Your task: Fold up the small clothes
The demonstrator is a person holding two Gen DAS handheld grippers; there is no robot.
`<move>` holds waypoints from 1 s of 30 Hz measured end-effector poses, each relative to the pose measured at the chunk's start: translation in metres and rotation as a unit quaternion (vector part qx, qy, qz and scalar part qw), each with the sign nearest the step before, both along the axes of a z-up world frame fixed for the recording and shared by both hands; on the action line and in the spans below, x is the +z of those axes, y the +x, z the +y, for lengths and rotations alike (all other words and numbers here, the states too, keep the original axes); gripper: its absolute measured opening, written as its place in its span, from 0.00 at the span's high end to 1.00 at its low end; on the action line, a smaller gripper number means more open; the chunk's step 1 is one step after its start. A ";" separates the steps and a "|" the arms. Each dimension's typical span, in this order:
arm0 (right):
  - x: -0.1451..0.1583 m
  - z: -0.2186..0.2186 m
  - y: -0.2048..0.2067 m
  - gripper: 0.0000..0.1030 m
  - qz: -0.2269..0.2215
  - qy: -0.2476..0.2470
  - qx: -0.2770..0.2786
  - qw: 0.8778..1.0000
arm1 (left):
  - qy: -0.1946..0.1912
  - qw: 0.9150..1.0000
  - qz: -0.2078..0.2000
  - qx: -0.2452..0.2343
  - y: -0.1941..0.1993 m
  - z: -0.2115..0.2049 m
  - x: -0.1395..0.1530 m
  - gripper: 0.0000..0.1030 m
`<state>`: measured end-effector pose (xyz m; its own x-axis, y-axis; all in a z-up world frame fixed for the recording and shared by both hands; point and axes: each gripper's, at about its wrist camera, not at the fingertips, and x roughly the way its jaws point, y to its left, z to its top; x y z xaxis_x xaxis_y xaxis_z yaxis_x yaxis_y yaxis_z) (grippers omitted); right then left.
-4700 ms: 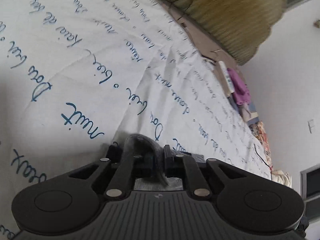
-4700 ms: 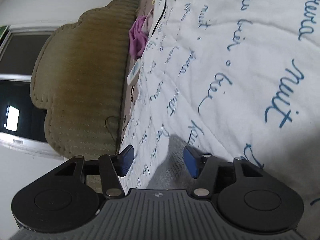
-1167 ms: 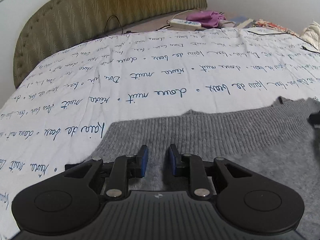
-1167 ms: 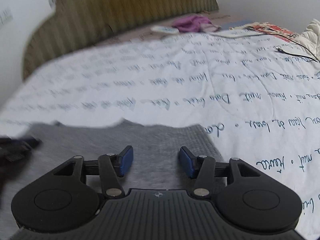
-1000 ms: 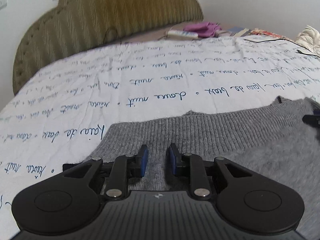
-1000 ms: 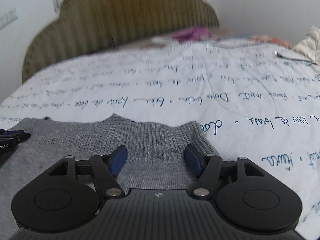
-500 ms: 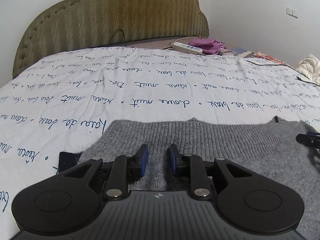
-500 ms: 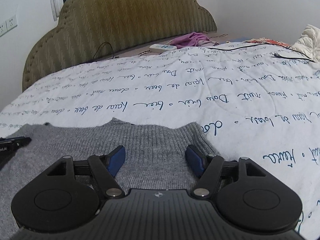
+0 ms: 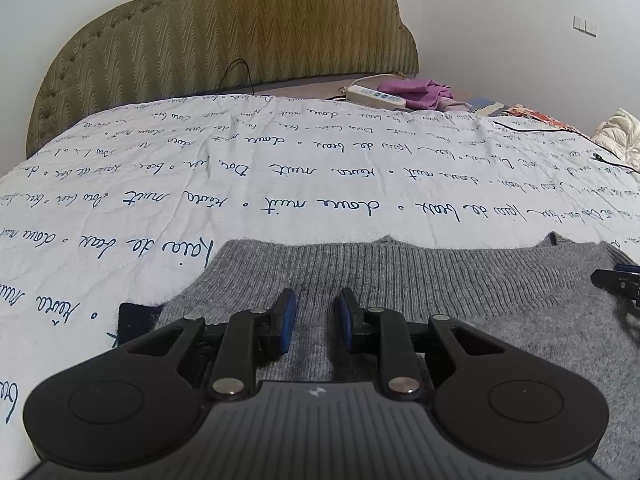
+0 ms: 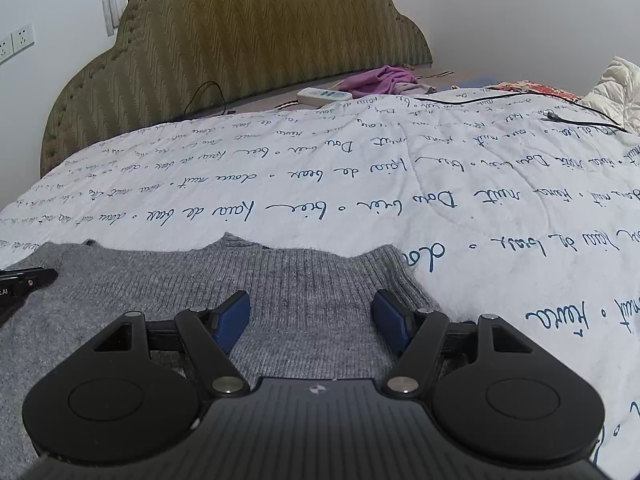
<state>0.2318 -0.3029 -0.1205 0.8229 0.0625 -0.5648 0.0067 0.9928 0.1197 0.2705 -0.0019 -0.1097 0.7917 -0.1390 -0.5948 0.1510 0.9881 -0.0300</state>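
Sweater [image 9: 440,280] lies flat beneath both hand-held grippers, apparently untouched.

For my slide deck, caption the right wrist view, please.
Open right claw poised over a grey ribbed knit sweater spread on a white script-printed quilt.

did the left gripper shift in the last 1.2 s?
Yes. The left gripper has tilted upward over the grey knit sweater: the green padded headboard shows far more of itself, and the sweater's ribbed edge sits lower in view.
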 end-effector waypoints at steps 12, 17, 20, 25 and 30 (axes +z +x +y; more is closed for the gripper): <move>0.000 0.000 0.001 0.31 0.001 -0.002 0.002 1.000 | 0.003 1.000 0.000 0.002 0.000 -0.003 0.000 0.78; 0.001 0.001 0.000 0.31 0.001 -0.003 0.002 1.000 | 0.001 1.000 0.000 0.004 0.000 -0.002 0.000 0.78; 0.001 0.000 -0.001 0.31 0.000 0.001 0.002 1.000 | 0.003 1.000 0.000 0.004 0.000 -0.002 0.000 0.78; 0.001 0.002 -0.002 0.31 0.001 -0.004 0.001 1.000 | -0.001 1.000 0.000 0.003 0.001 -0.001 0.000 0.78; 0.001 0.004 -0.001 0.31 0.003 -0.013 0.000 1.000 | -0.020 1.000 0.003 -0.001 0.002 0.006 0.000 0.77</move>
<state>0.2304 -0.2986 -0.1200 0.8192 0.0475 -0.5715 0.0071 0.9956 0.0931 0.2721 0.0039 -0.1094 0.7880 -0.1640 -0.5935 0.1525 0.9858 -0.0700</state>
